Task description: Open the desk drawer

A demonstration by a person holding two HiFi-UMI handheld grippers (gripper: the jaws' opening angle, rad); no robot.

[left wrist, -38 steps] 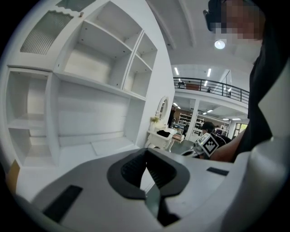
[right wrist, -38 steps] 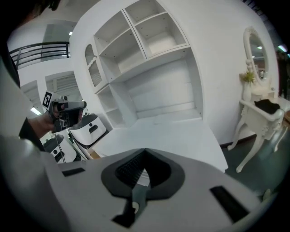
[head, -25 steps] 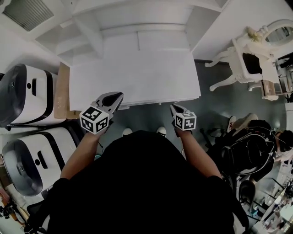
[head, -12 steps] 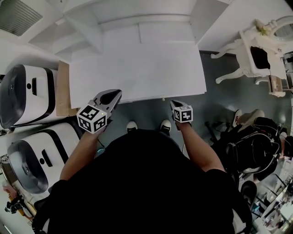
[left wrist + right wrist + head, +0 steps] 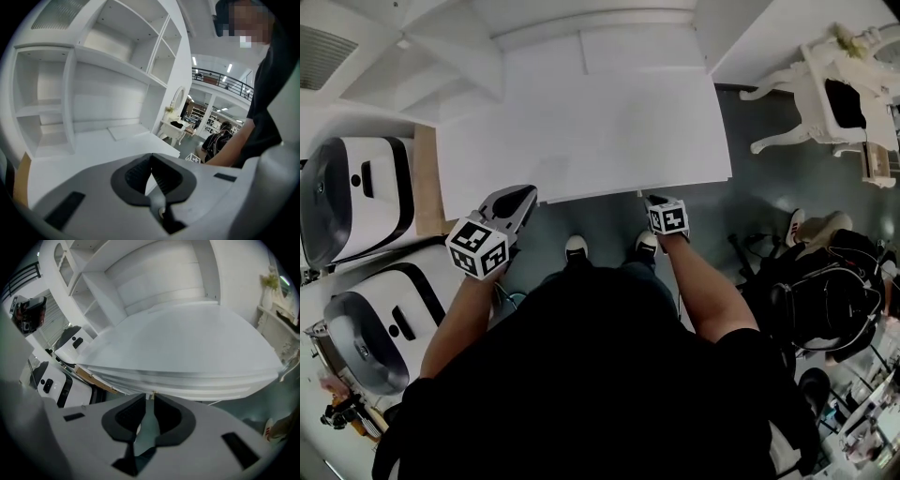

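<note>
The white desk [image 5: 581, 131] fills the middle of the head view, with its front edge toward me. In the right gripper view the drawer front [image 5: 187, 384] shows as white bands under the desk top, with a small brass knob [image 5: 150, 396] on it. My right gripper [image 5: 150, 401] points down at this knob. Its jaws are opening, a narrow gap shows between them, and the knob sits just at the tips without being pressed. In the head view that gripper [image 5: 651, 199] is at the desk's front edge. My left gripper [image 5: 522, 197] hovers by the desk's left front corner, shut and empty.
Two white-and-black machines [image 5: 352, 192] [image 5: 380, 319] stand on the left, with a cardboard panel [image 5: 425, 187] against the desk's side. A white ornate chair [image 5: 834, 94] and a black bag [image 5: 825, 300] are at the right. Open white shelves [image 5: 93, 56] rise behind the desk top.
My right gripper has dropped lower and now sits tight against the desk's front edge. The left gripper has sunk a little beside the left corner.
</note>
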